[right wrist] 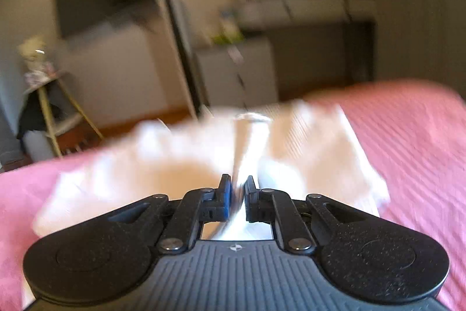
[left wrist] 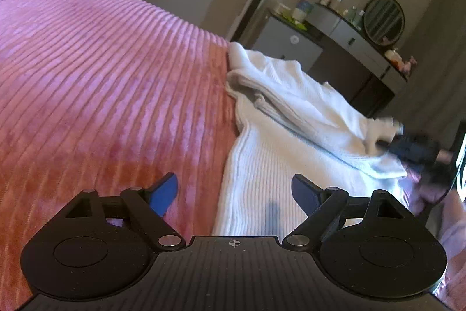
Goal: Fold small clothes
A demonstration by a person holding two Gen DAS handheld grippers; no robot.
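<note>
A white ribbed garment (left wrist: 276,142) lies on the pink ribbed bedspread (left wrist: 102,77), partly folded over itself. My left gripper (left wrist: 234,190) is open and empty, low over the garment's near left edge. My right gripper (right wrist: 238,188) is shut on a pinched fold of the white garment (right wrist: 174,162) and lifts it; this view is motion-blurred. The right gripper also shows in the left wrist view (left wrist: 407,147), at the garment's right side, with cloth raised.
The pink bedspread (right wrist: 407,150) covers the bed around the garment. Beyond the bed stand a dark counter with a round mirror (left wrist: 384,21), a small white fridge (left wrist: 287,47), and a stool with wooden legs (right wrist: 52,112).
</note>
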